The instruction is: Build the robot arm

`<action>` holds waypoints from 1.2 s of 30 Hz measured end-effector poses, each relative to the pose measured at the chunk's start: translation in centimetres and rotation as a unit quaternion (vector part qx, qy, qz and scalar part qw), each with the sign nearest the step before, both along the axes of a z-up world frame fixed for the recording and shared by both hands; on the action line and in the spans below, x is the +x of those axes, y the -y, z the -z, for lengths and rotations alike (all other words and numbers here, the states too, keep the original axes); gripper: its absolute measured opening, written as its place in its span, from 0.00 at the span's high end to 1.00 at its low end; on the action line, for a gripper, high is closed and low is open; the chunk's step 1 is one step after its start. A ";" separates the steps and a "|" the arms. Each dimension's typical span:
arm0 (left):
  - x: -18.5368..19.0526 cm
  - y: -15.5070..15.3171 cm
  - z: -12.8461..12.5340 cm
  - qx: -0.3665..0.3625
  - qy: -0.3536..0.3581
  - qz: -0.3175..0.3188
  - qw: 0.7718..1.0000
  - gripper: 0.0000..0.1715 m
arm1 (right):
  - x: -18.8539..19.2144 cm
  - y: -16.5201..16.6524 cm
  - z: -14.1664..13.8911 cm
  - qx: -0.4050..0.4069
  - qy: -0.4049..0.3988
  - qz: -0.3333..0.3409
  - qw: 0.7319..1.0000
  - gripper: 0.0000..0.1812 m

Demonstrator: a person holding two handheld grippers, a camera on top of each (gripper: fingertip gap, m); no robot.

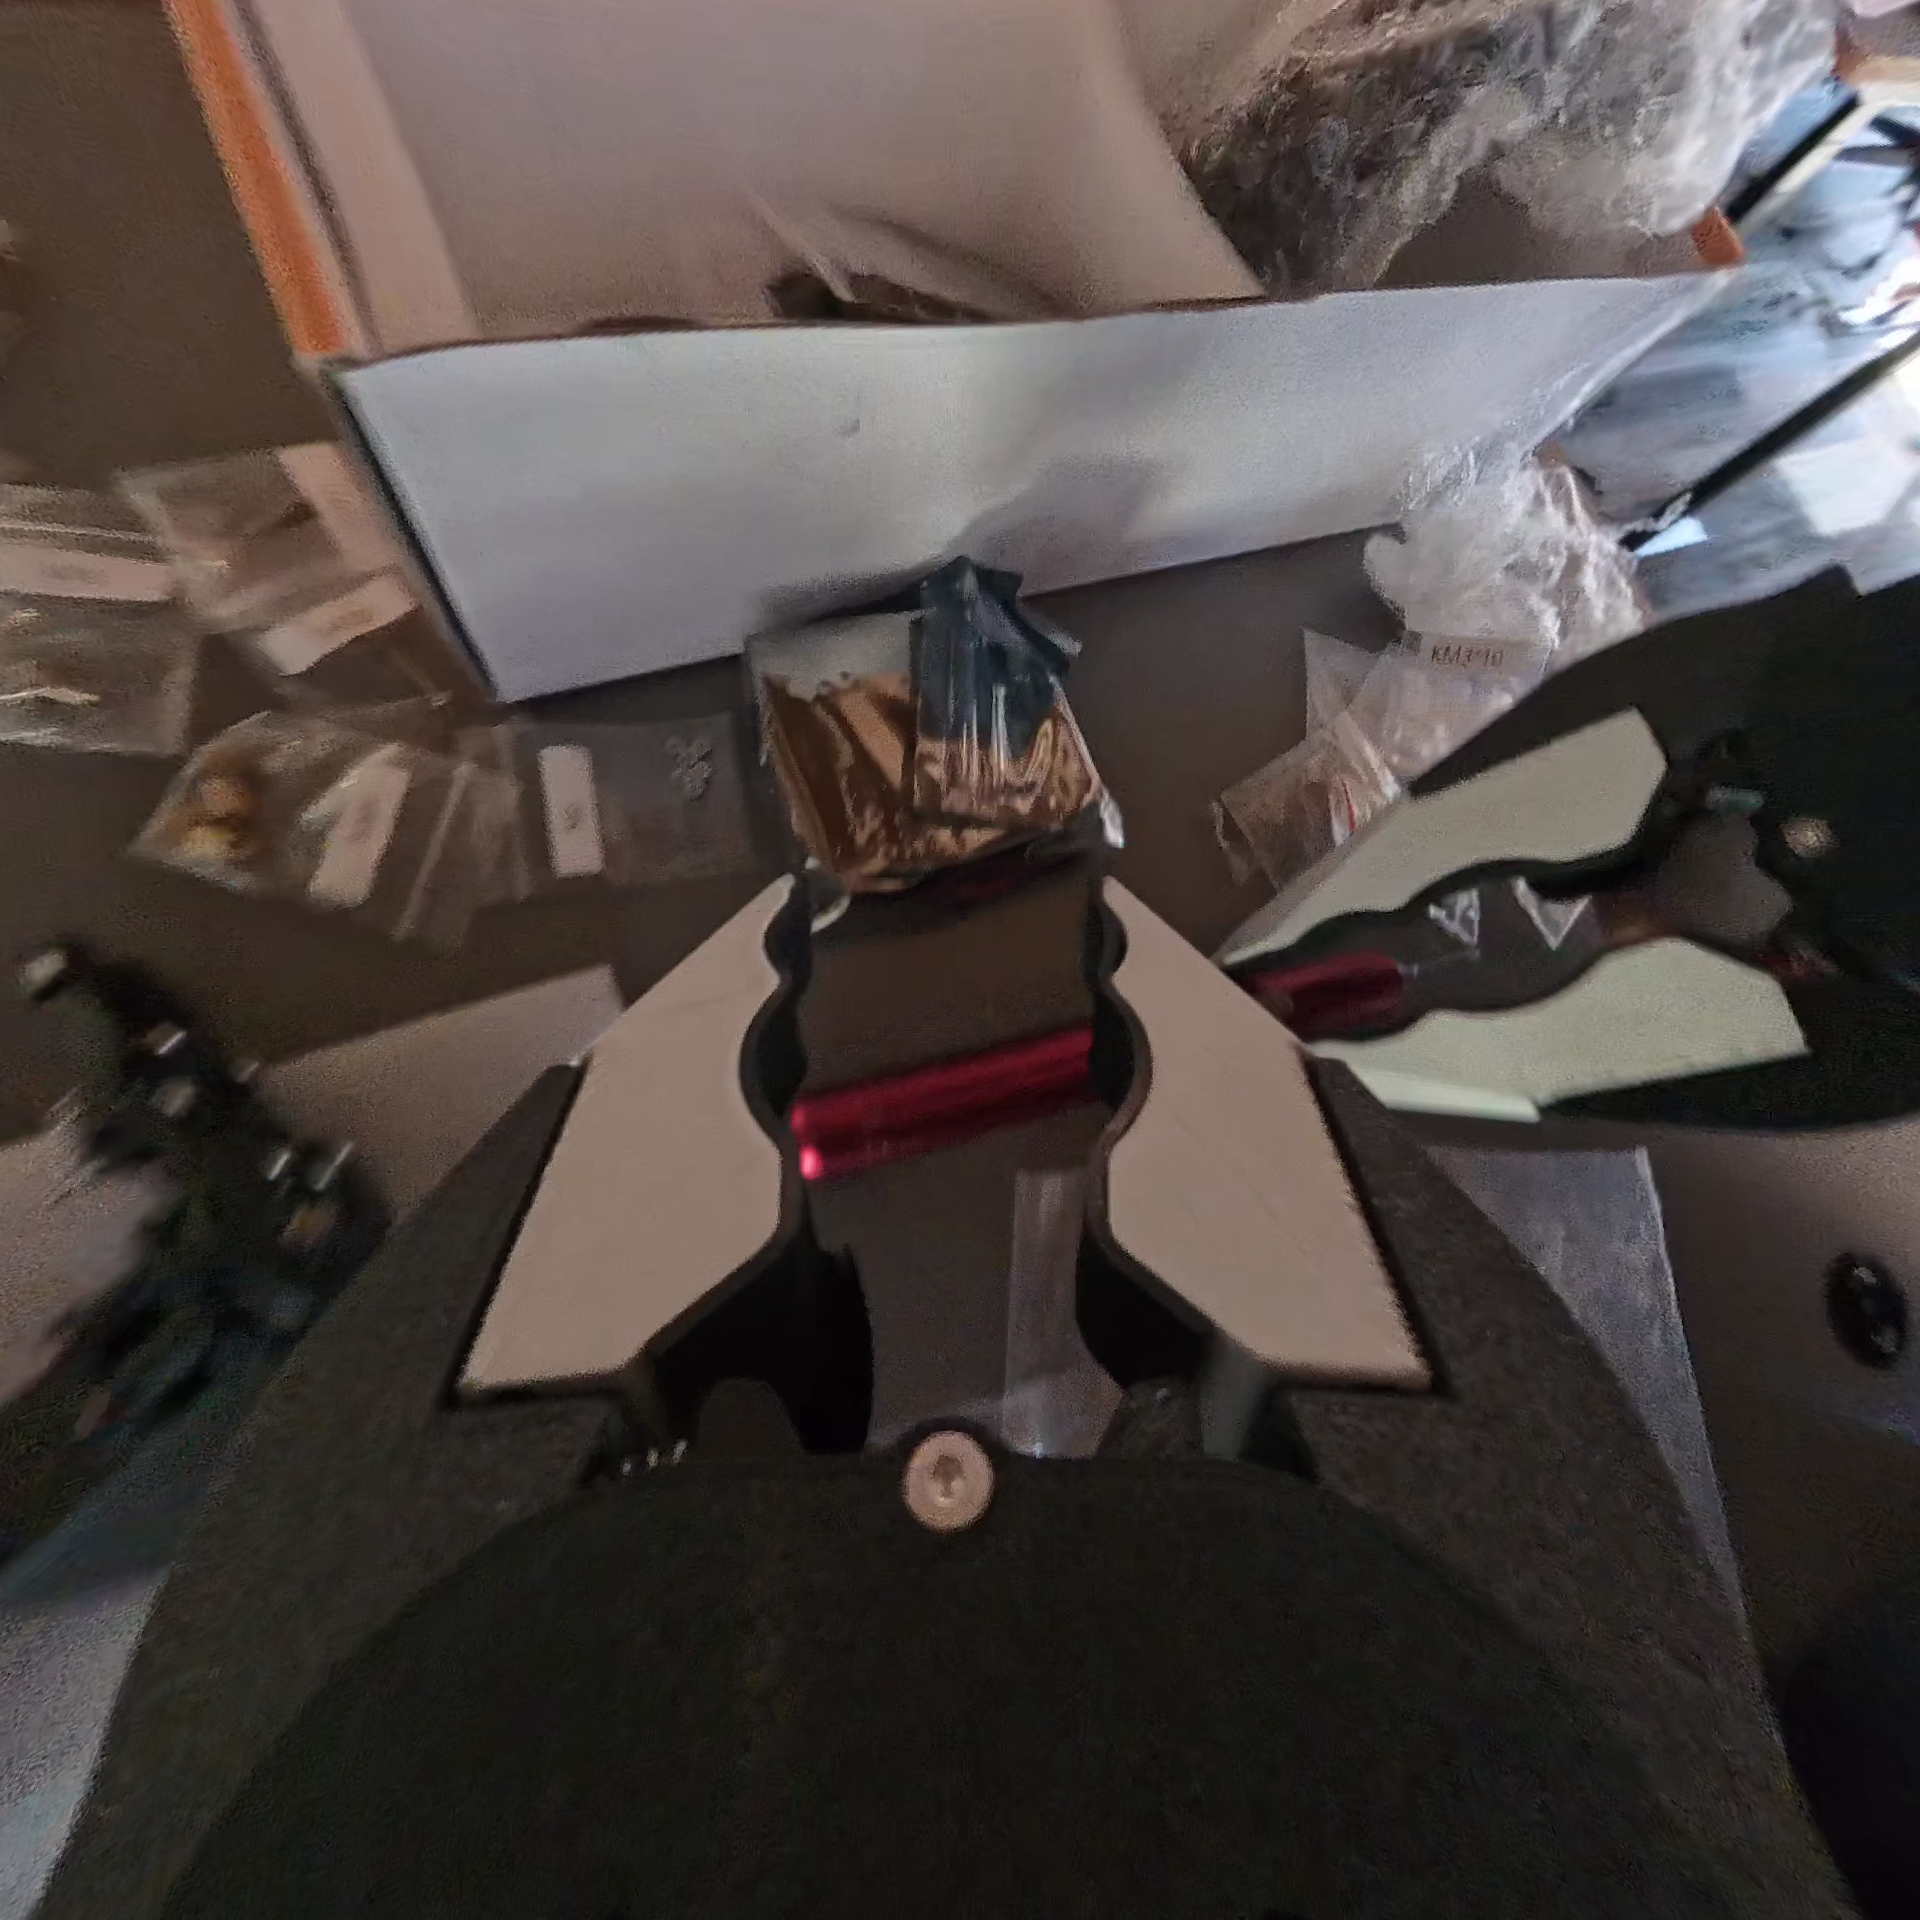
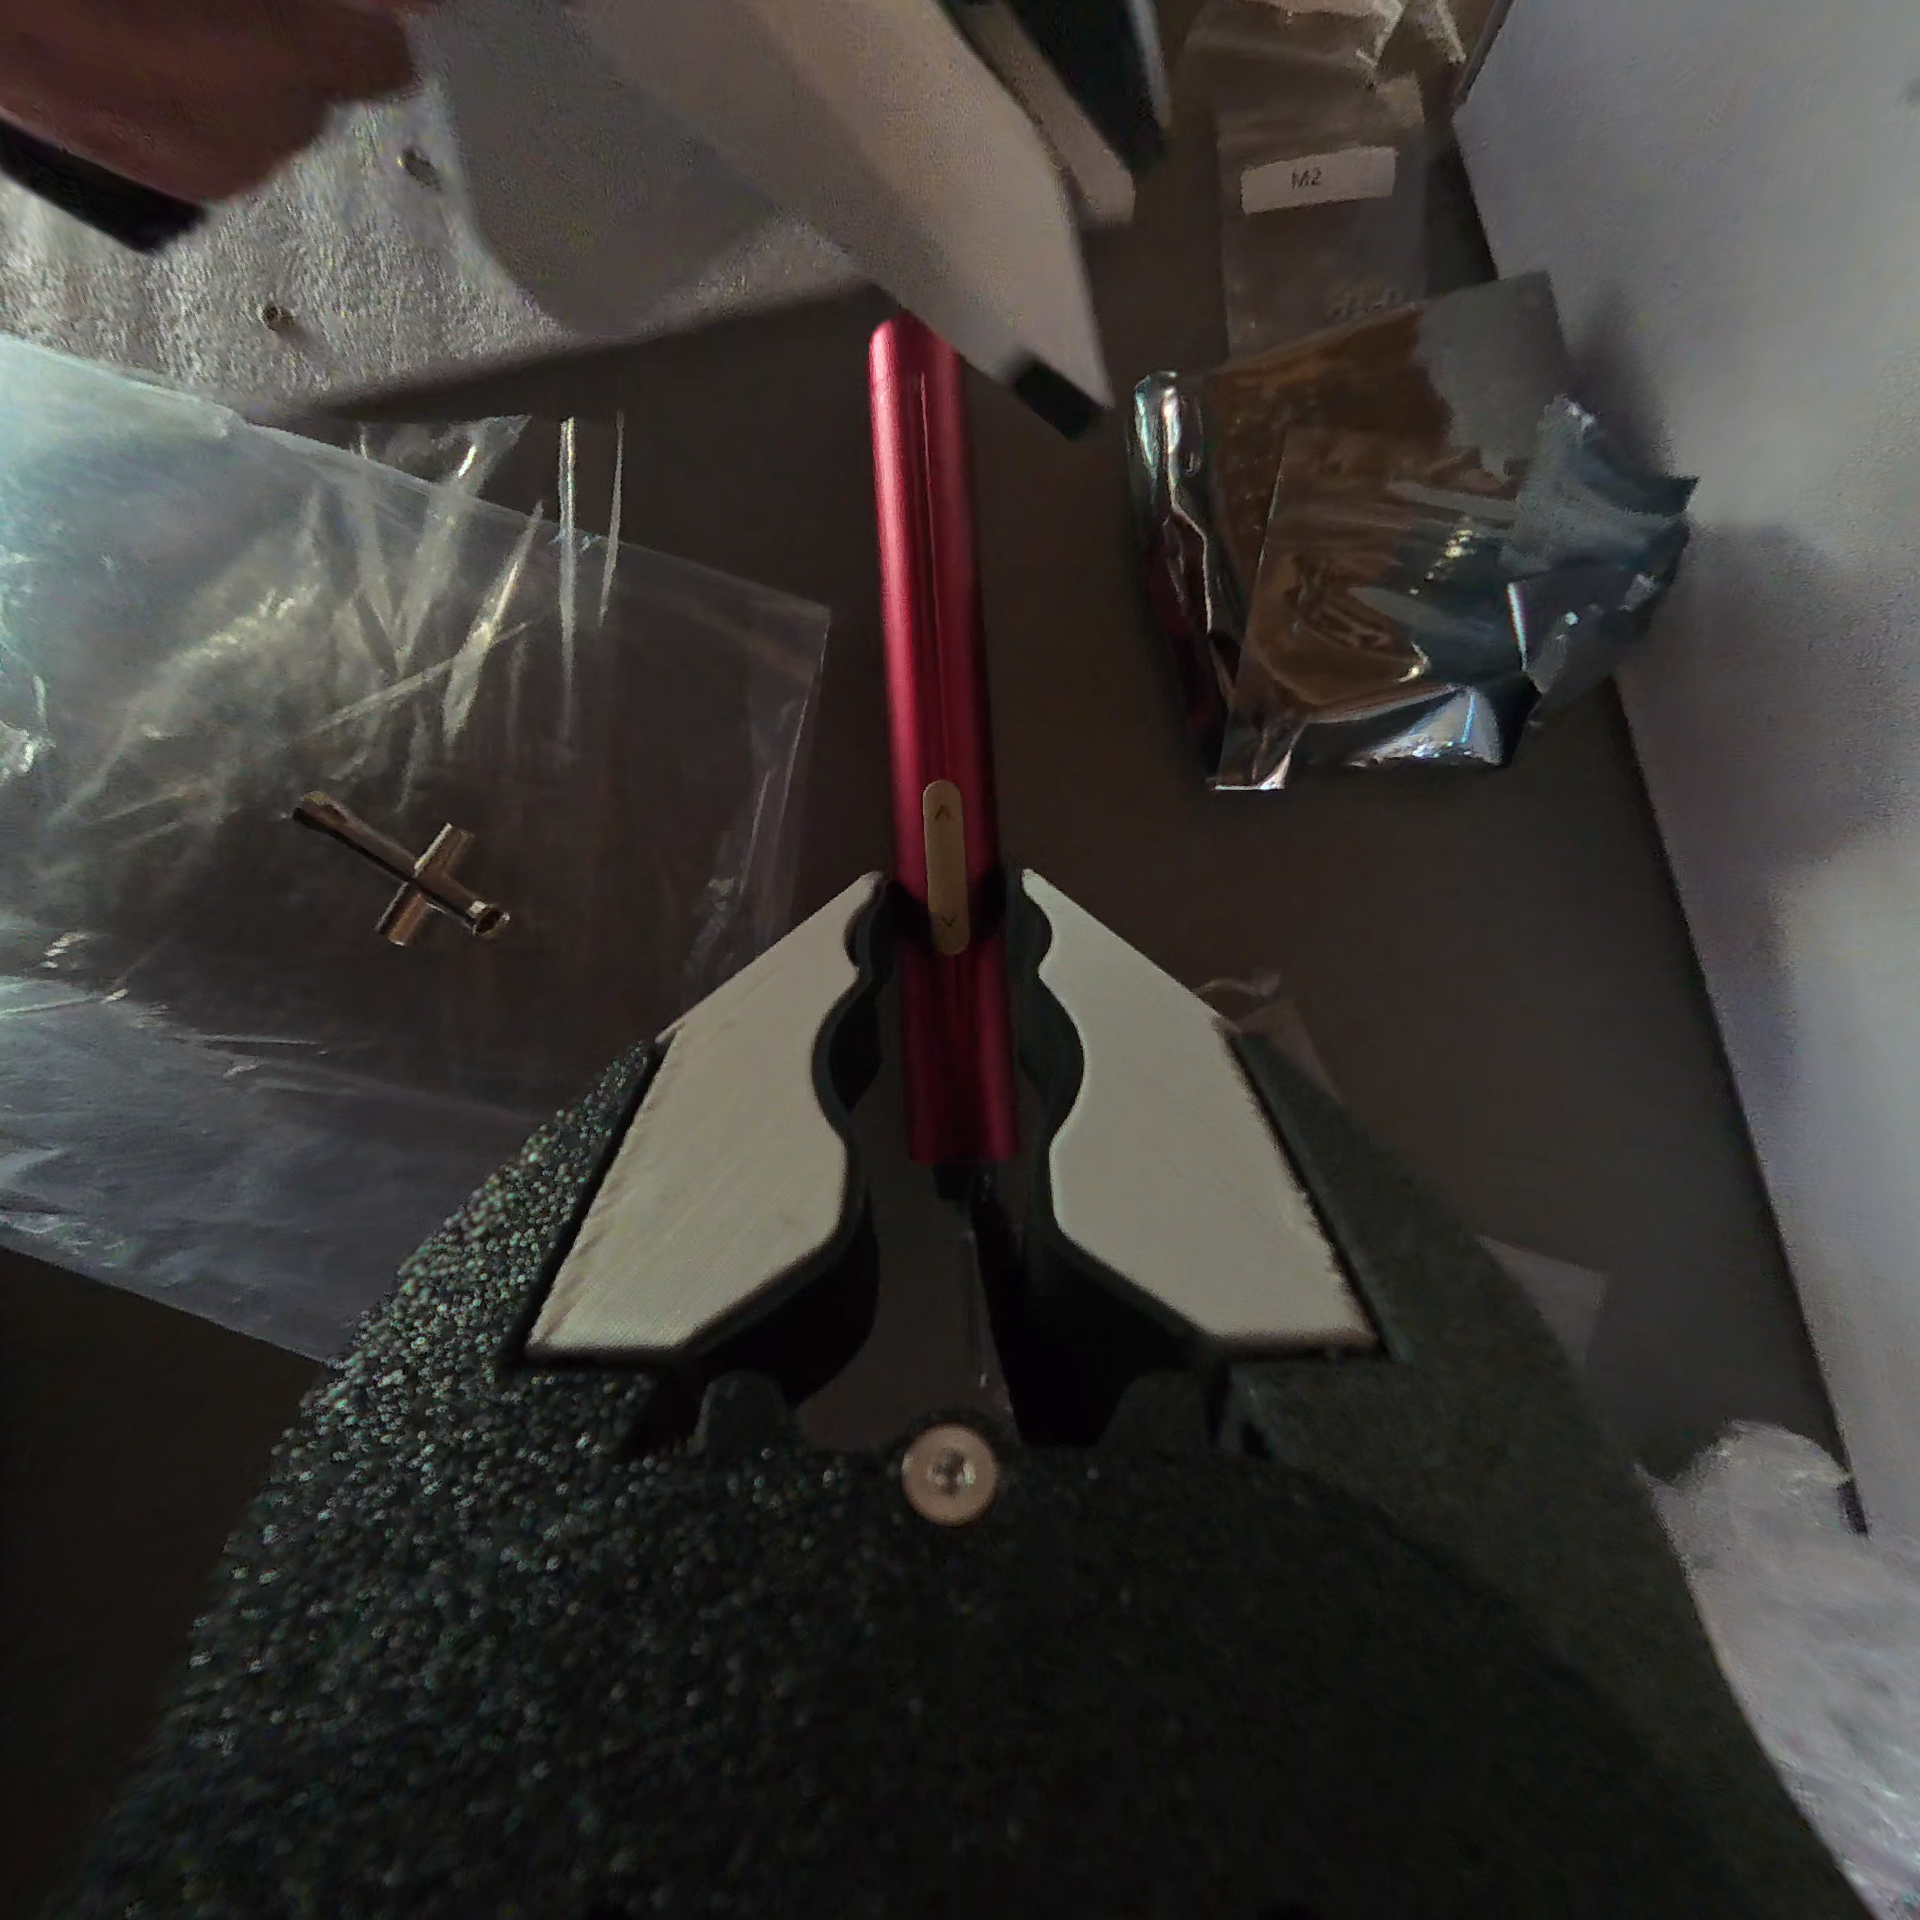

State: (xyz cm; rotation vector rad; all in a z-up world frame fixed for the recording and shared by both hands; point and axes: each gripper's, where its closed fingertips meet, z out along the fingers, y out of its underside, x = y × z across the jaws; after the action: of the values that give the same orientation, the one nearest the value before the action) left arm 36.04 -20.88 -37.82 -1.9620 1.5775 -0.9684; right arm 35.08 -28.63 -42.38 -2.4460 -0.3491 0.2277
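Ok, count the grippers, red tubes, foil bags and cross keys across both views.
Grippers: 2 (left gripper, right gripper)
Red tube: 1
Foil bag: 1
Cross key: 1
Total: 5

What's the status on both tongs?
Right tongs shut on red tool, its far end under the left tongs. Left tongs open, red tool crossing between them. Crumpled foil bag just beyond, white box behind.

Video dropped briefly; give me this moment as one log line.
right gripper: shut on red tool | left gripper: open, red tool crosses its gap | foil bag: lying loose nearby
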 end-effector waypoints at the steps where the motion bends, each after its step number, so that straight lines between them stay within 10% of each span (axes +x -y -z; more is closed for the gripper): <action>1: 1.1 0.0 0.7 -0.020 -0.012 0.007 1.000 0.69 | 0.2 -0.1 -0.2 -0.001 -0.008 0.006 1.000 0.85; 5: 2.7 -0.5 2.7 -0.050 -0.039 0.017 0.998 0.68 | 4.4 -2.4 -3.3 0.049 -0.056 0.101 0.992 0.67; 10: 2.9 -1.1 4.3 -0.033 -0.062 0.027 0.997 0.74 | 7.8 -4.6 -0.1 -0.030 -0.074 0.139 0.987 0.69; 26: -2.1 1.5 1.8 0.048 0.034 0.014 0.998 0.79 | 1.9 -2.3 -4.6 0.078 0.039 0.072 0.994 0.76; 36: 1.9 -0.1 3.7 0.040 -0.027 0.020 0.999 0.79 | 5.9 -4.2 -1.5 0.026 -0.005 0.139 0.990 0.71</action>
State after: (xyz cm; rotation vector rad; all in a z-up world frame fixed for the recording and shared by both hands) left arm 37.97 -20.77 -41.55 -1.9228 1.6646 -0.8613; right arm 40.97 -24.42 -40.91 -2.4069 -0.0080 0.1076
